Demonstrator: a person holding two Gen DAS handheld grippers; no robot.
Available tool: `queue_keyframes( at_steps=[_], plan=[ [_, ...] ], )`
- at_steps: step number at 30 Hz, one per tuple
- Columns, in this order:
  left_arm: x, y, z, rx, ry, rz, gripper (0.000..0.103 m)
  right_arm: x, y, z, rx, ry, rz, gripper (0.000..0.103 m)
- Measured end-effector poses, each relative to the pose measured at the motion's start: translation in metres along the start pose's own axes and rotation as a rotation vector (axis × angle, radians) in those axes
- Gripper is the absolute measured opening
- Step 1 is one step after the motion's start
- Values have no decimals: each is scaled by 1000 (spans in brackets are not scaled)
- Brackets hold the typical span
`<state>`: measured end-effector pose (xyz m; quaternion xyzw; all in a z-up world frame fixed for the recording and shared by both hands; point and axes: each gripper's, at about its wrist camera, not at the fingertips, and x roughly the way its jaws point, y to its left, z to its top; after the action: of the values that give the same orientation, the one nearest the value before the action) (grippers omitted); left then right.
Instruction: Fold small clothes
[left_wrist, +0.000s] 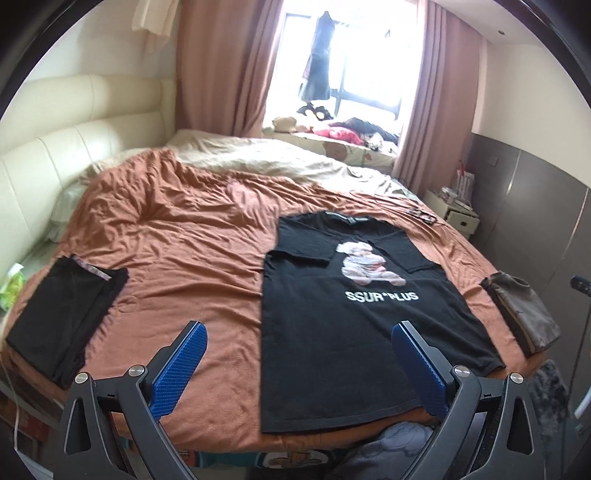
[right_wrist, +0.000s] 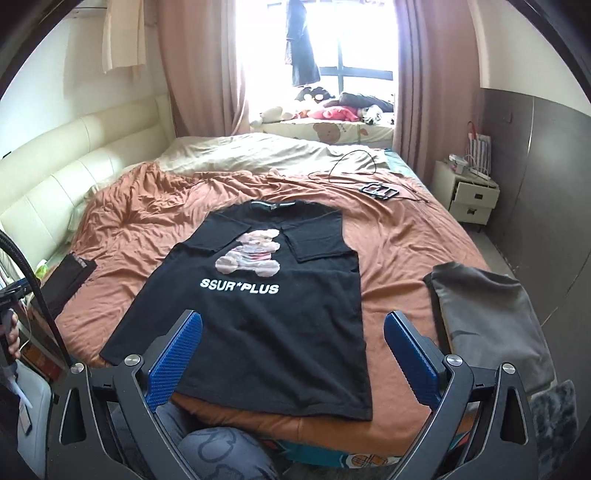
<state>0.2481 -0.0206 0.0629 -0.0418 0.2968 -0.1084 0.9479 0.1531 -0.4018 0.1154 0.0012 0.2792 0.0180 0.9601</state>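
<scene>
Black cotton T-shirt (right_wrist: 266, 317) | flat, sleeves folded in | rumpled rust bedspread (right_wrist: 399, 236)

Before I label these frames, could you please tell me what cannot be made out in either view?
- Hem of the black printed T-shirt: its right corner is covered by the left gripper fingers in the left wrist view.
- Small black framed object on the orange bedspread: too small to identify.
- Folded grey garment: type unclear.
- Folded black garment: blurred.
</scene>
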Motion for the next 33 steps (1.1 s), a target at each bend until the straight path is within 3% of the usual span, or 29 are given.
queue_keyframes(
  at_steps=[6,10,12,16,22,27,33],
  plan=[
    [-18,-7,-26,26,-35,0,101,-8,-3,-21,-8,7,-4,99],
    [-15,-5,-46,8,47,-18,101,-14,-14,-35,47,-17,31,99],
    [-16,-1,-56,-8,64,-17,101,-15,-18,-44,50,-19,-13,99],
    [-16,2,-75,20,71,25,101,-9,-22,-62,28,-8,-8,99],
    [7,10,-105,-1,188,45,101,-1,-20,-79,13,24,-27,99],
    [16,13,-121,-23,184,62,102,8,-20,-93,5,16,-17,99],
    [32,19,-132,-94,199,25,102,24,-34,-106,79,44,-12,99]
  ],
)
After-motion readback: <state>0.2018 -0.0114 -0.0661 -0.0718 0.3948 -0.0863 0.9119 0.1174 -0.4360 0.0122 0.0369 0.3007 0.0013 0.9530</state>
